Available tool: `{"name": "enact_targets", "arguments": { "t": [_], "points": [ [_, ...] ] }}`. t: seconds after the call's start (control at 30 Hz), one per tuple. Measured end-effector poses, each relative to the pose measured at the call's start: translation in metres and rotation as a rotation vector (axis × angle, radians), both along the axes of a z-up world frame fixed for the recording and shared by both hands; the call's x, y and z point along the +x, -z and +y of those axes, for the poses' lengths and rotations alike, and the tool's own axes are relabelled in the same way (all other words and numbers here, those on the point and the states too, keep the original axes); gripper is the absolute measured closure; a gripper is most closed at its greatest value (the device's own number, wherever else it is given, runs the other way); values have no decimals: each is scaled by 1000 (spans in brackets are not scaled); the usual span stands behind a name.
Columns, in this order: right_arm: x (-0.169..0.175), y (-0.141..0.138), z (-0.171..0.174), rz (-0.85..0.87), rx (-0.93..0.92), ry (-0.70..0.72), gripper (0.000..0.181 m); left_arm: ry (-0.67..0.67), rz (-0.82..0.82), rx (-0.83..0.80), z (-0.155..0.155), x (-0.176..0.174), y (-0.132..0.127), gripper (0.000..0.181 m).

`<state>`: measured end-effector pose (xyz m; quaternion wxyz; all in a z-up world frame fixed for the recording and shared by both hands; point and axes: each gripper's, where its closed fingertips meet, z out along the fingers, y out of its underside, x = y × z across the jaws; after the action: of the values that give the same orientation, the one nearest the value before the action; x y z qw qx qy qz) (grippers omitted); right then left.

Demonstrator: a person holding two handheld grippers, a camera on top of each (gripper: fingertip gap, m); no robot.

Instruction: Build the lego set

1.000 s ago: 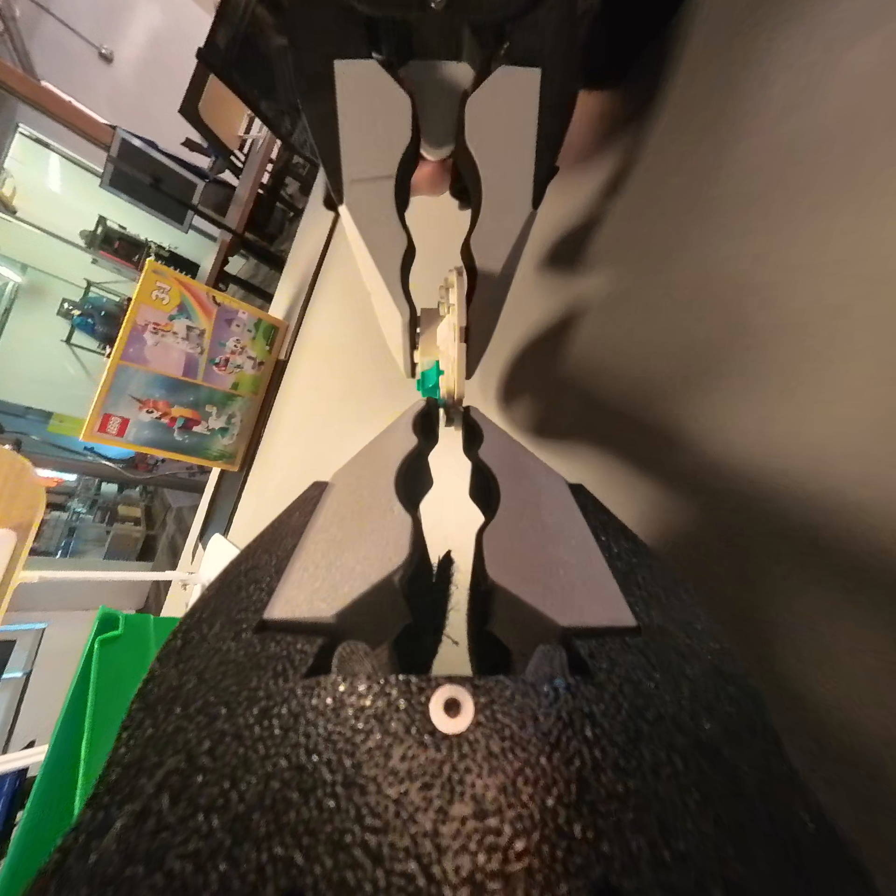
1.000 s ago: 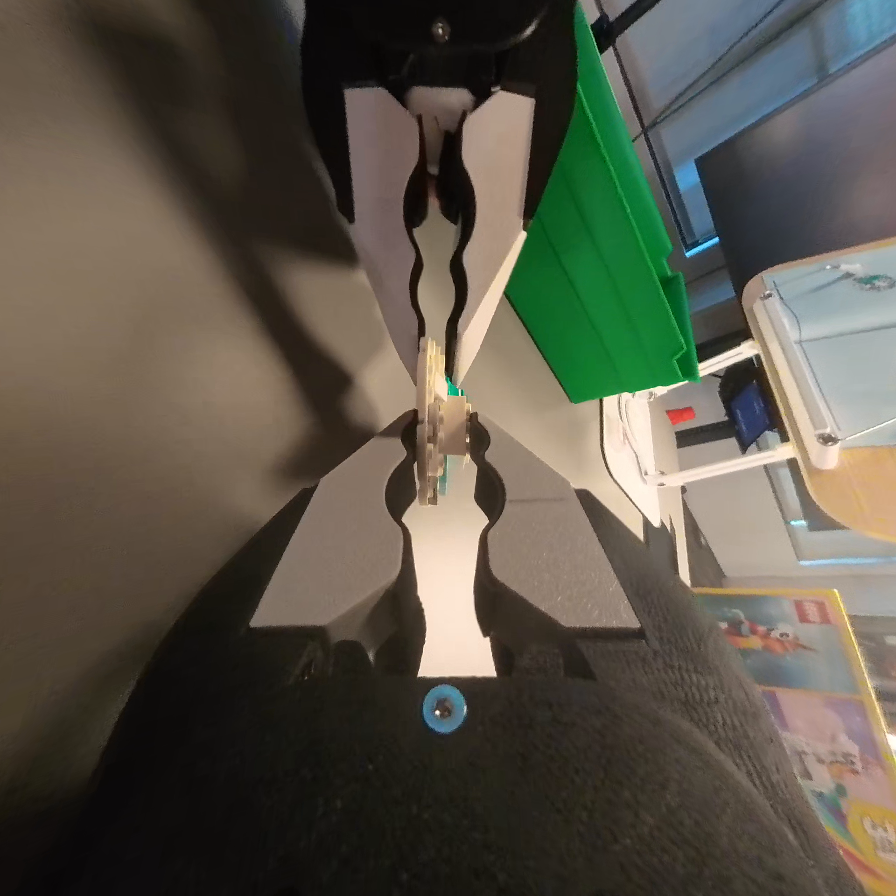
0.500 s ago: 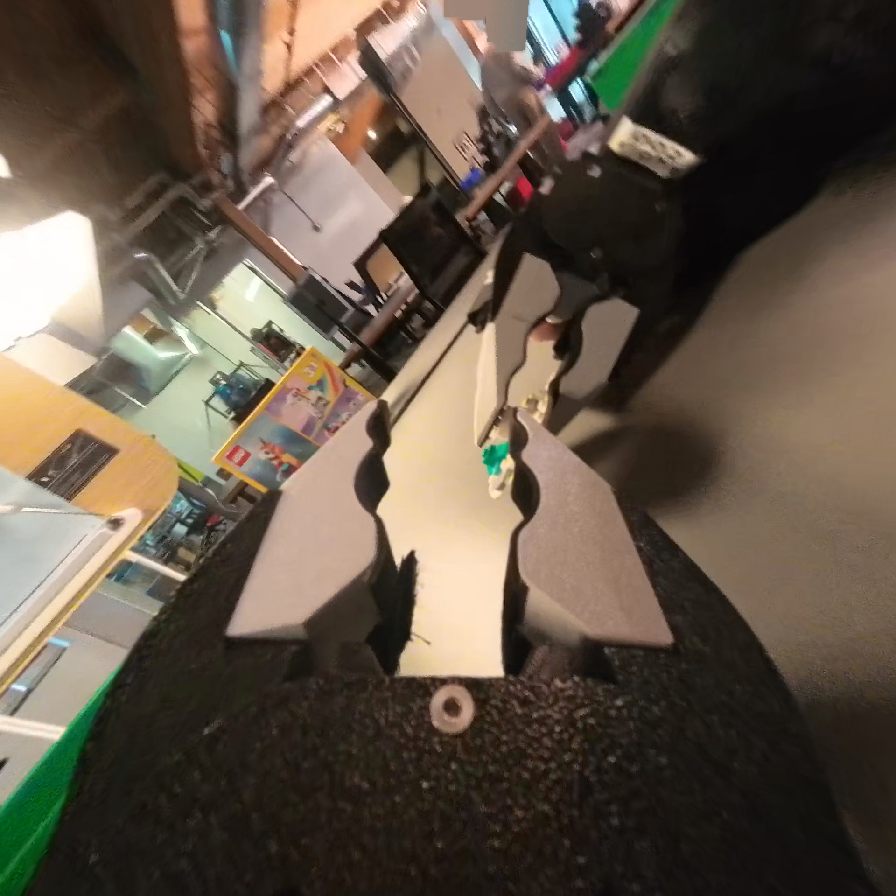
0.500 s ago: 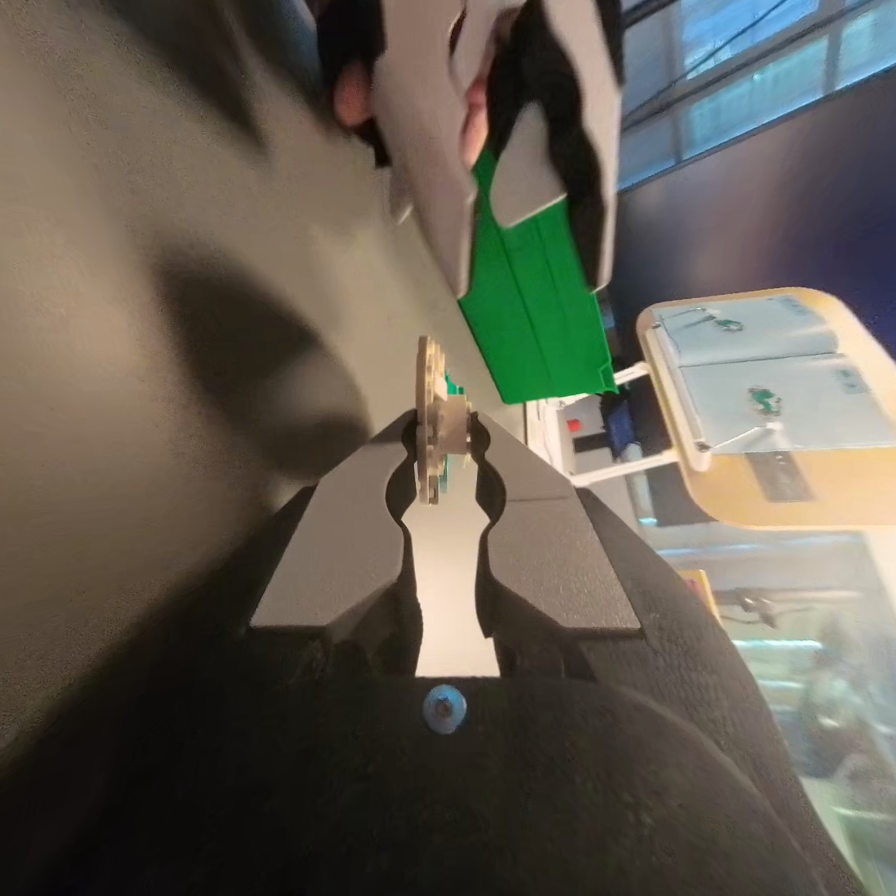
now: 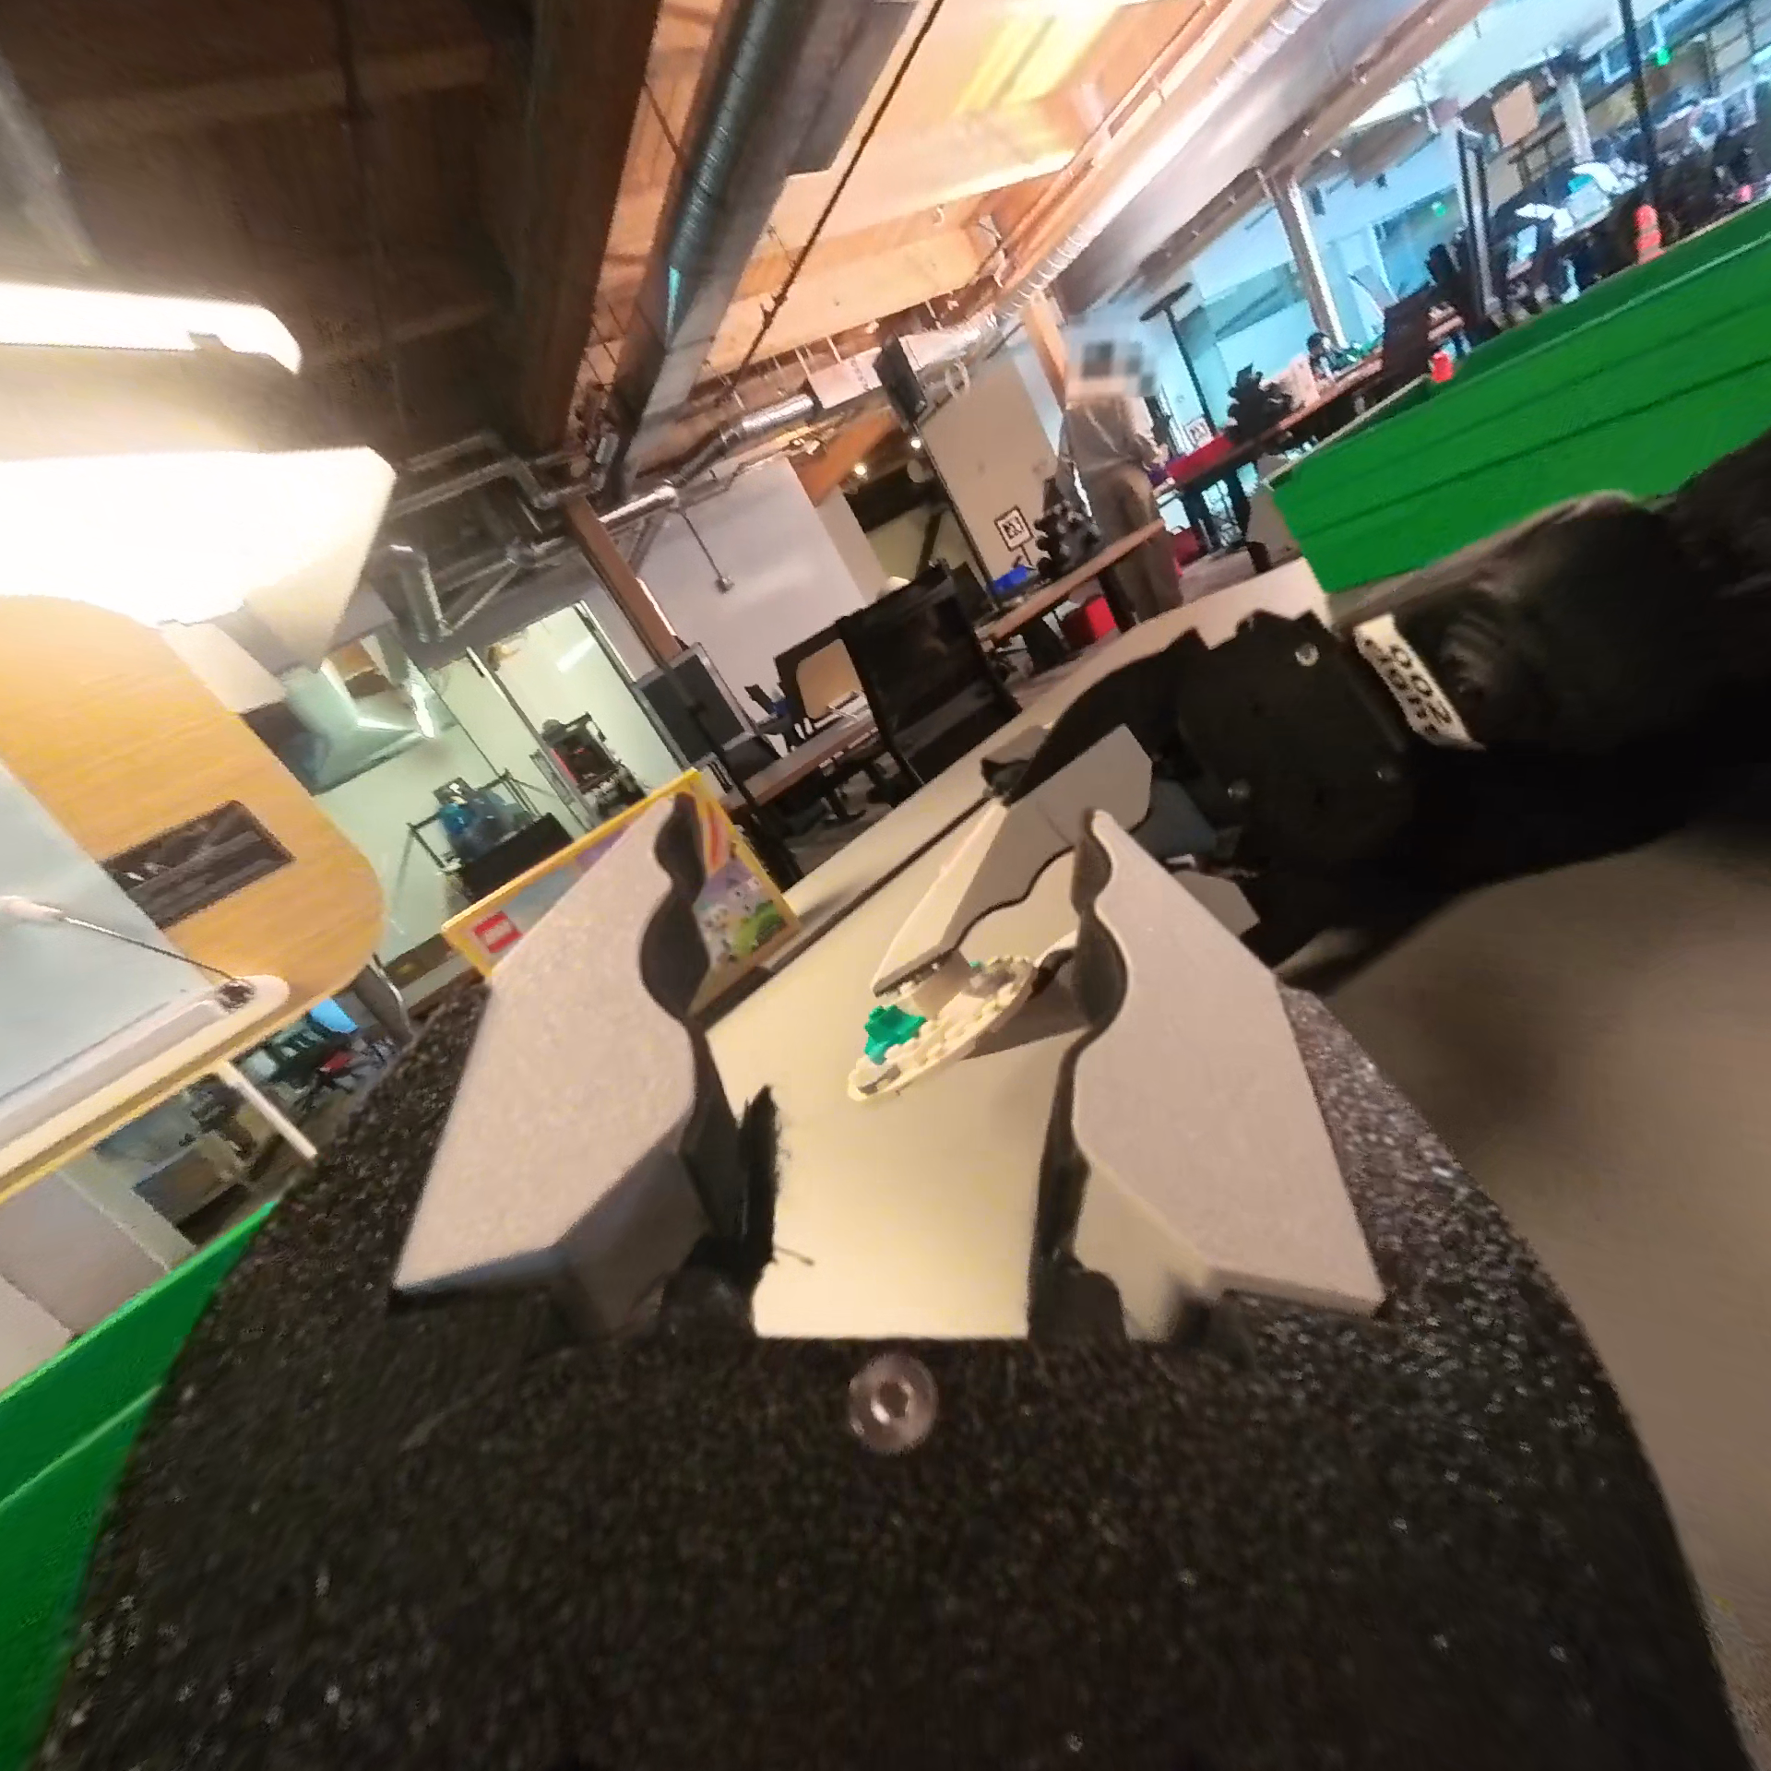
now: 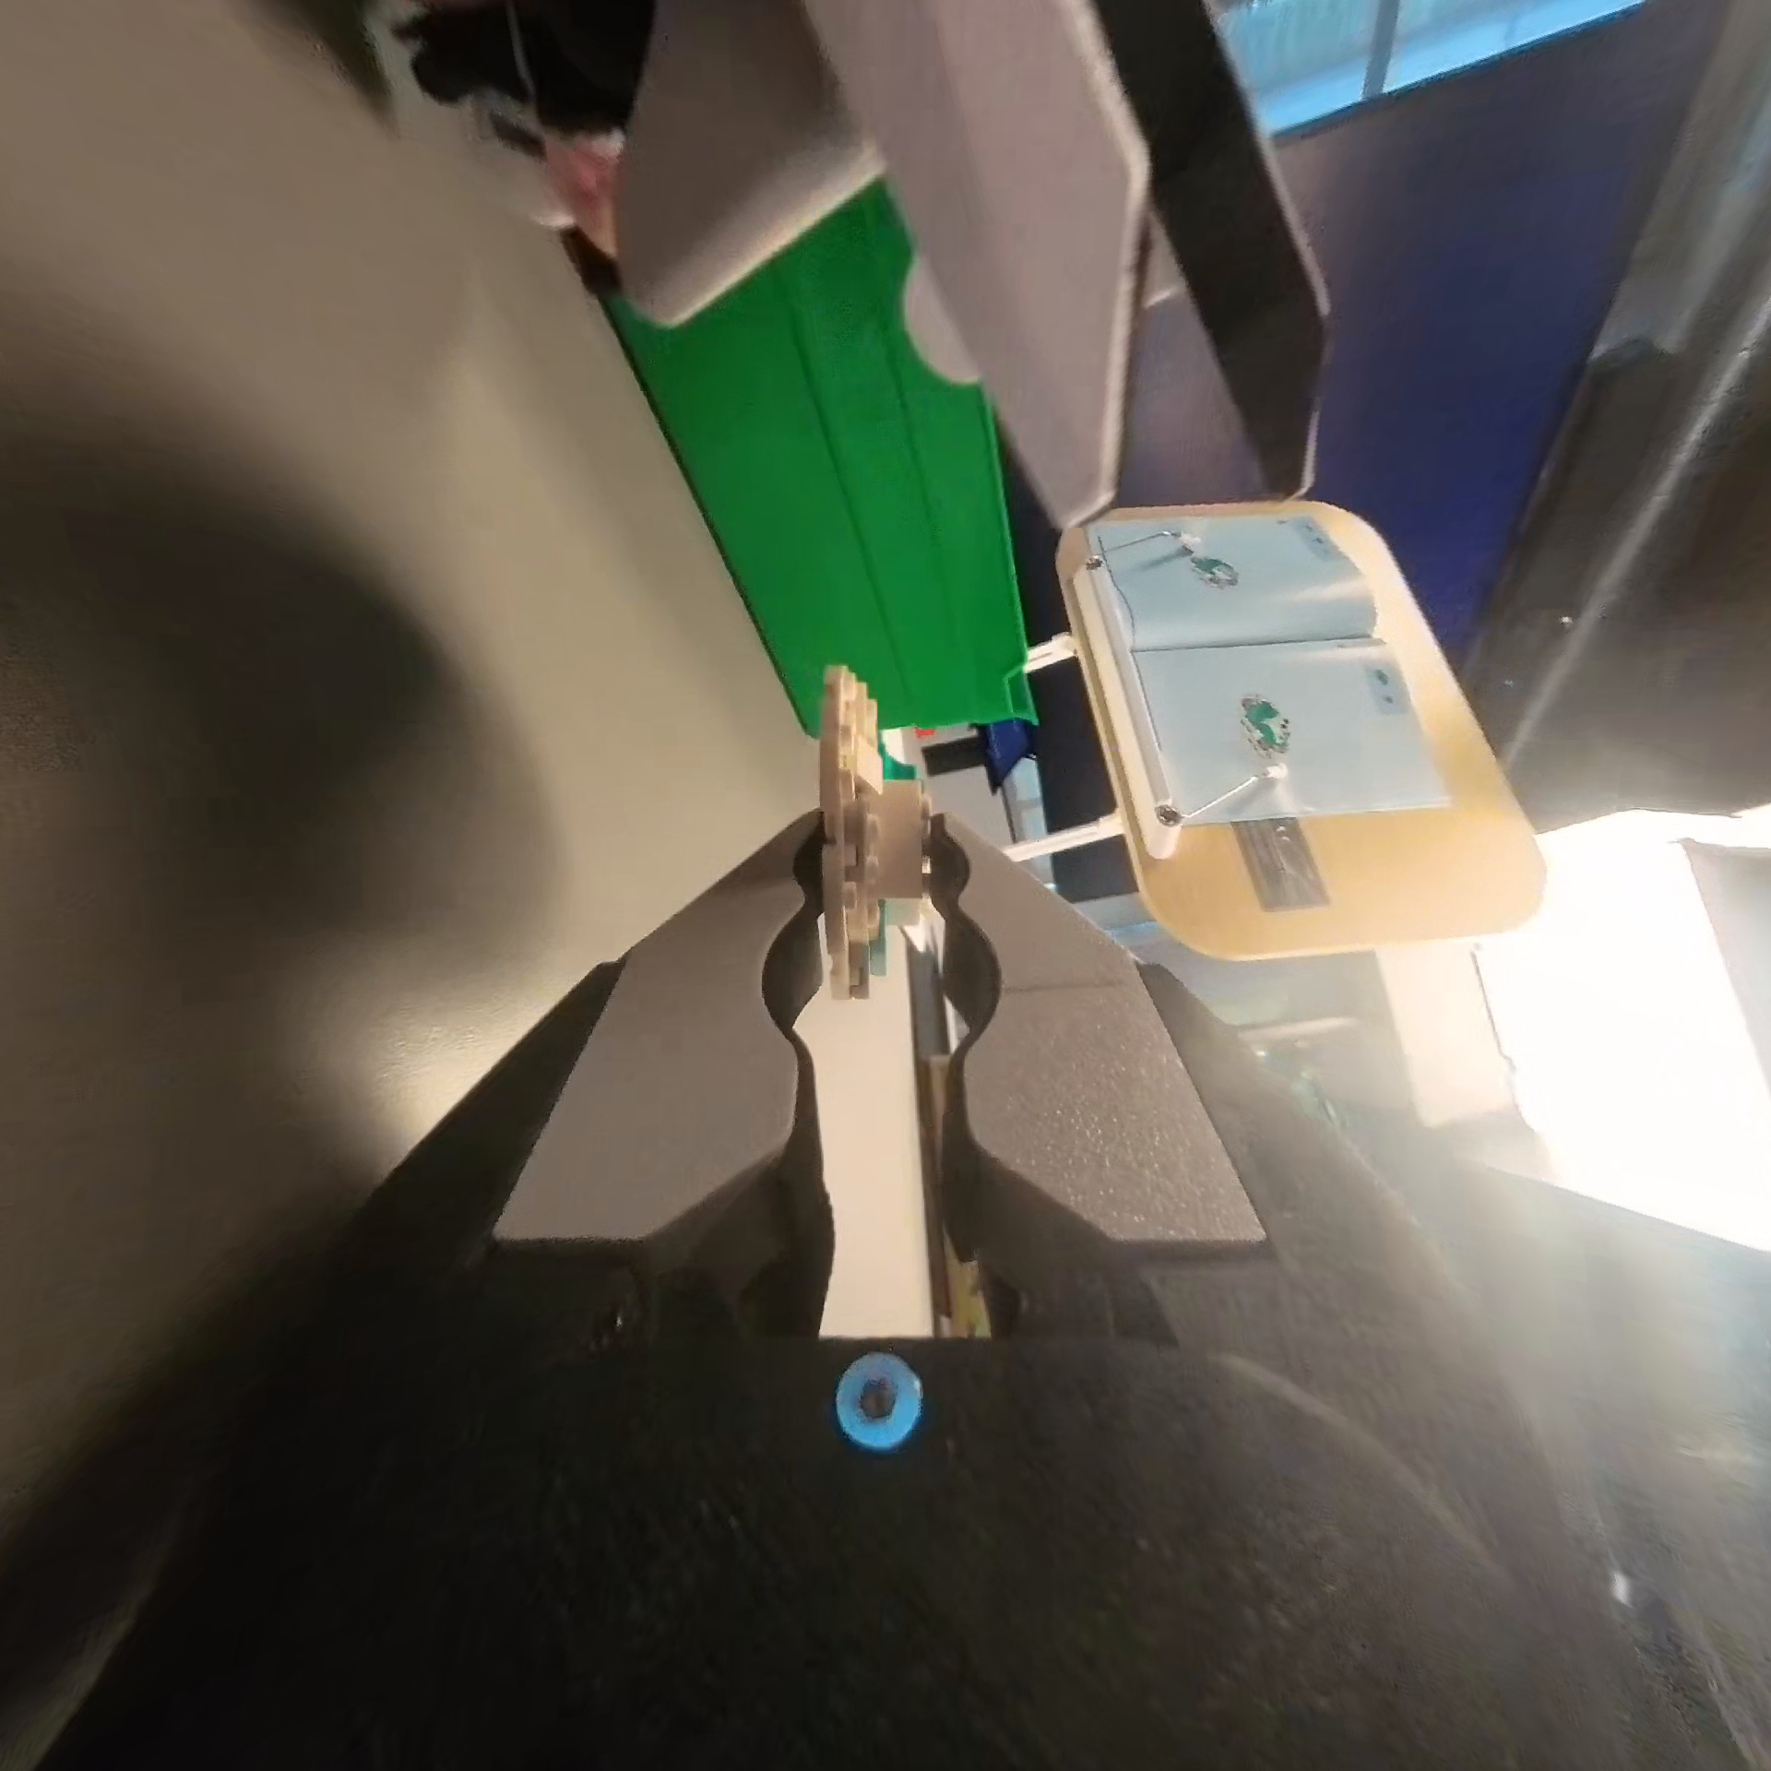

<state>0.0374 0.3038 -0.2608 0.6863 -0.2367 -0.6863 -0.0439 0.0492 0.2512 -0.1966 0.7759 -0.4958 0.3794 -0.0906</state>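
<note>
Two grippers show: the left (image 5: 886, 862) gaping and empty, the right (image 6: 877, 843) pinching one Lego piece (image 6: 862, 843). Around that piece stand two green bins (image 5: 1533, 422) (image 5: 86, 1437), one Lego box (image 5: 738, 910), and one booklet stand (image 6: 1294, 728). Beyond it one person (image 5: 1121, 479) stands.

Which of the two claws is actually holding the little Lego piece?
The right claw: its fingers are shut on the pale round Lego assembly. The left claw stands open and empty, apart from the piece.

Grey wavy-edged claw (image 5: 882, 968) fingers, black textured body, perhaps foam-covered.
</note>
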Motion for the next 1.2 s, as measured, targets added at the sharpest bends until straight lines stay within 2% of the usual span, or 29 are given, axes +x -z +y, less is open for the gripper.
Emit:
{"name": "enact_targets", "arguments": {
  "t": [0.23, 0.47, 0.67, 0.77, 0.83, 0.97, 1.1, 1.2],
  "points": [
    [6, 3, 20, 15, -46, 91, 163, -33, 7, 64, -2, -2, -9, 103],
    [6, 0, 20, 45, -85, 64, 164, -36, 57, 88, -5, 4, -4, 109],
    [9, -14, 21, 138, -172, 19, 163, 47, 55, 47, -16, 14, 0, 115],
    [6, -17, 18, 161, -199, -16, 163, 128, 40, 30, -35, 22, -8, 119],
    [1, -16, 19, 157, -193, -25, 163, 156, 26, 13, -46, 21, -17, 113],
    [-15, -9, 20, 114, -164, -66, 164, 70, -68, 45, -62, -12, -56, 114],
    [-28, -6, 22, 87, -127, -110, 164, -5, -200, 2, -82, -69, -78, 113],
    [-34, -8, 26, 97, -124, -124, 164, -164, -227, 11, -90, -123, -92, 115]
  ]
}}
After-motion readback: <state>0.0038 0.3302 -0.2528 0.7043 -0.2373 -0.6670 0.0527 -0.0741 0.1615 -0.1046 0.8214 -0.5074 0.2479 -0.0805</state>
